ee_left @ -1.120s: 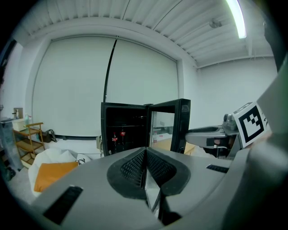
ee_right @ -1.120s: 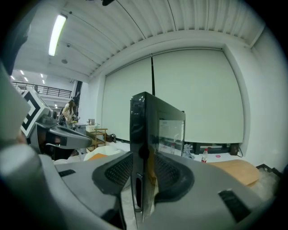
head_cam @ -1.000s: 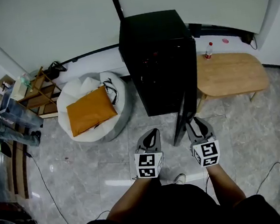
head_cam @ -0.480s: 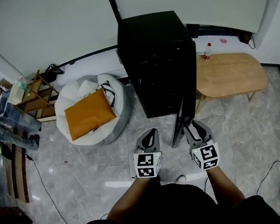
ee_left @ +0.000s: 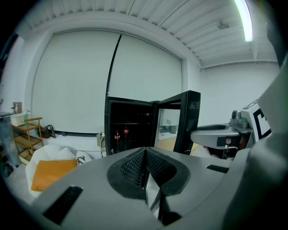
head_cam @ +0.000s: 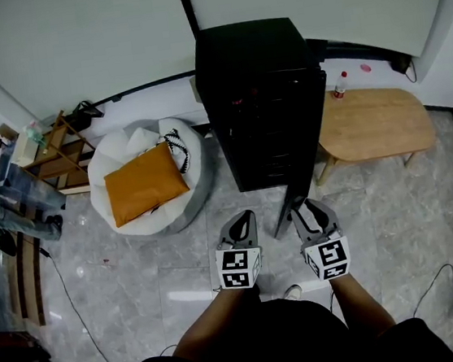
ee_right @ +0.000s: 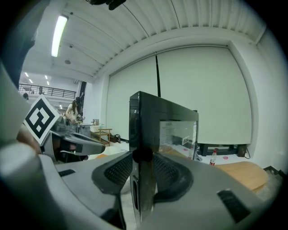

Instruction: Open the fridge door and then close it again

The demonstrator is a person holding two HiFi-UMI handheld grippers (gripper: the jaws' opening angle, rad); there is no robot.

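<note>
Fridge door (head_cam: 291, 199) is standing open, swung out from the black fridge (head_cam: 260, 90) toward the person, edge-on to the right gripper (head_cam: 313, 209). Its free edge is sitting between that gripper's jaws, which have just been opening and are standing wide, a pad close on each side; contact cannot be told. Left gripper (head_cam: 246, 217) is hovering just left of the door, apart from it, jaws pressed together on nothing.

A bottle (head_cam: 340, 83) stands at the far left corner of the wooden worktop (head_cam: 375, 121). An orange cushion (head_cam: 145, 184) lies on a white beanbag (head_cam: 120, 152), near a wooden shelf (head_cam: 57, 150).
</note>
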